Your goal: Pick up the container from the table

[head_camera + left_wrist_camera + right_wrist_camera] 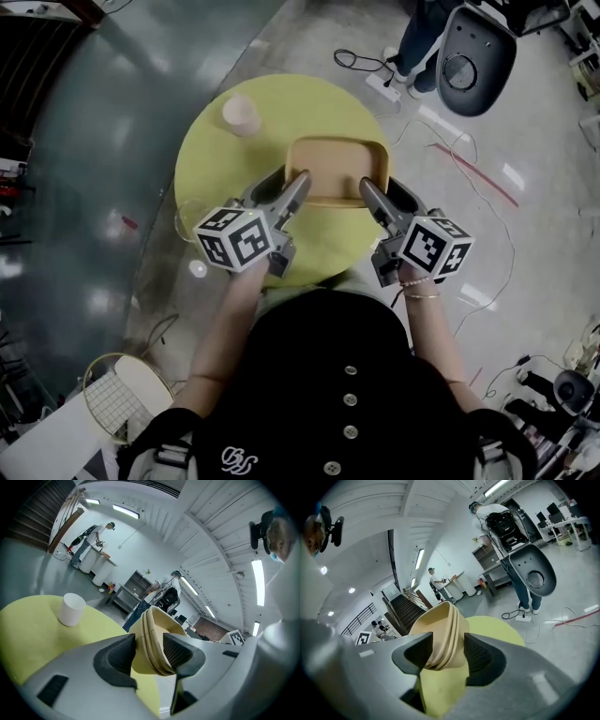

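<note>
A tan rectangular container sits over the near half of the round yellow table; whether it touches the top I cannot tell. My left gripper is shut on the container's near left corner, and the stacked rim shows pinched between the dark pads of my left gripper. My right gripper is shut on the near right corner. In the right gripper view the rim is clamped the same way in that gripper.
A white cup stands at the table's far left. Beyond the table are a grey chair, a person's legs and a power strip with cables. A racket lies on the floor at lower left.
</note>
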The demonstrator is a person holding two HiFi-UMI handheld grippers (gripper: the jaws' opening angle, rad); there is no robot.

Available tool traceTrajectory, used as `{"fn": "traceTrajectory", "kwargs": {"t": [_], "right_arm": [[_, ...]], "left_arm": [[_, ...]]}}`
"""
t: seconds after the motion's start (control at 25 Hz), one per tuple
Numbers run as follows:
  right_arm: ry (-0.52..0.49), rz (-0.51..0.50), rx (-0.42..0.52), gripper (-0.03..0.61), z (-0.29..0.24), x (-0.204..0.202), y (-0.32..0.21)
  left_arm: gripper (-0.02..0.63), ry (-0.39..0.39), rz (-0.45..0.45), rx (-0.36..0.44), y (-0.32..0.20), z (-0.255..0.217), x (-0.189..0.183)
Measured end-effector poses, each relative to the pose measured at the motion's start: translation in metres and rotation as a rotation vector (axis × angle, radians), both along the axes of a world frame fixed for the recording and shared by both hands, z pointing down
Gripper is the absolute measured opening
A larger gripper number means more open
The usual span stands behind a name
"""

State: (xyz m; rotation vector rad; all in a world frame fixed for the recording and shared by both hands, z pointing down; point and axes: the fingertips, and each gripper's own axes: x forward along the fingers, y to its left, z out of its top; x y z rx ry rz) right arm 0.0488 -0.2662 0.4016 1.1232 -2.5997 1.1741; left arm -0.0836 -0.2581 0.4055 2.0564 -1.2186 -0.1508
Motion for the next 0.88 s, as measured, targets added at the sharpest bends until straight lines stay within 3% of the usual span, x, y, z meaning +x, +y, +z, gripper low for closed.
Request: {"fn": "traceTrajectory", "kwargs": {"t": [0.52, 0.88], "right_arm": [[-0.043, 0.010, 0.023, 0.145, -0.012, 0.000, -0.004], [0.004, 0.008, 0.041, 0.116, -0.008, 0.000, -0.004]], "left_arm": [[0.172, 0.012, -0.029, 0.028, 0.000, -0.013, -0.006], [0.172, 0.021, -0.031, 0.024, 0.002, -0.011, -0.007]]}}
